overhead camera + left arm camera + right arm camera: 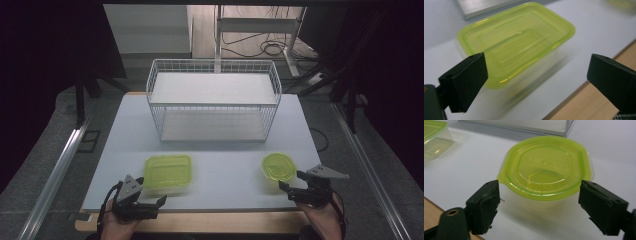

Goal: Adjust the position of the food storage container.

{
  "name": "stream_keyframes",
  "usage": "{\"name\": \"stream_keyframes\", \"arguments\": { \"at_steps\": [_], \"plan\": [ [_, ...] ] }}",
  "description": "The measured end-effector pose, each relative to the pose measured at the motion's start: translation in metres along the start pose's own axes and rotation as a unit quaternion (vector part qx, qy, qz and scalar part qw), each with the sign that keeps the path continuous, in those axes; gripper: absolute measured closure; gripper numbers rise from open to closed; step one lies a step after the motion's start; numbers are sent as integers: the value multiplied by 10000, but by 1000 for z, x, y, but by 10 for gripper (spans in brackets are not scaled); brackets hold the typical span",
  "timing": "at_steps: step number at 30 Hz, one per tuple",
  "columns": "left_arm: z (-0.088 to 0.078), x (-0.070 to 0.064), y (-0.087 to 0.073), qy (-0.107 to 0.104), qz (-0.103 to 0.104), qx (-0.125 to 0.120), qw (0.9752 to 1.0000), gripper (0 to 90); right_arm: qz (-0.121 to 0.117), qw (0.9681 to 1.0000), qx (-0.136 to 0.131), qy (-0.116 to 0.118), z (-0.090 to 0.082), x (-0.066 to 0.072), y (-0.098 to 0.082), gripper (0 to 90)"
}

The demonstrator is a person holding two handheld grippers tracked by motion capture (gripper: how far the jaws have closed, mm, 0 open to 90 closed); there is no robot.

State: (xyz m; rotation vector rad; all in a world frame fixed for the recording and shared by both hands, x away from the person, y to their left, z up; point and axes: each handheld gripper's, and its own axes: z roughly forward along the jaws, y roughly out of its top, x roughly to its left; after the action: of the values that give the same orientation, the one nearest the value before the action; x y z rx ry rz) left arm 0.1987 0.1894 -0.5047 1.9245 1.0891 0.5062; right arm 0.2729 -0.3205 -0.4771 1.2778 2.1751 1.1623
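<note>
Facing lidded tubs (168, 172) (jaws spread).

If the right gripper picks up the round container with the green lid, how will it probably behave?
The round container looks empty with thin clear walls, so it is probably light and may flex when squeezed. Its glossy plastic could slip between the open right gripper's pads. On the smooth table, a push would likely slide it.

The rectangular container (168, 172) is clear, glossy plastic with a smooth translucent lime-green lid, and so is the round container (278, 167). The worktop (220, 150) looks like matt white laminate with a bare wood edge. The basket (214, 100) is thin white-coated wire. Each tool, left (151, 200) and right (293, 182), has matt black plastic jaws.
</note>
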Motion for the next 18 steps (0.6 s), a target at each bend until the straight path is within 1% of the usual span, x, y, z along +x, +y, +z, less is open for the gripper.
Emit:
{"name": "stream_keyframes", "arguments": {
  "at_steps": [3,9,11,13,18],
  "plan": [
    [1,-4,1,-30,118,-33,9999,51,44,10000,-70,39,-2,-2,0,221],
    [-1,-7,2,-35,214,-130,9997,117,-102,9999,-87,67,-2,3,1,234],
    [-1,-7,2,-77,244,-113,9996,149,-151,9998,-80,65,-1,4,1,239],
    [1,-8,2,-88,268,-82,9996,163,-158,9998,-80,64,-1,4,1,241],
    [2,-9,3,-38,316,-59,9995,187,-164,9998,-104,52,-2,4,2,258]
  ]
}}
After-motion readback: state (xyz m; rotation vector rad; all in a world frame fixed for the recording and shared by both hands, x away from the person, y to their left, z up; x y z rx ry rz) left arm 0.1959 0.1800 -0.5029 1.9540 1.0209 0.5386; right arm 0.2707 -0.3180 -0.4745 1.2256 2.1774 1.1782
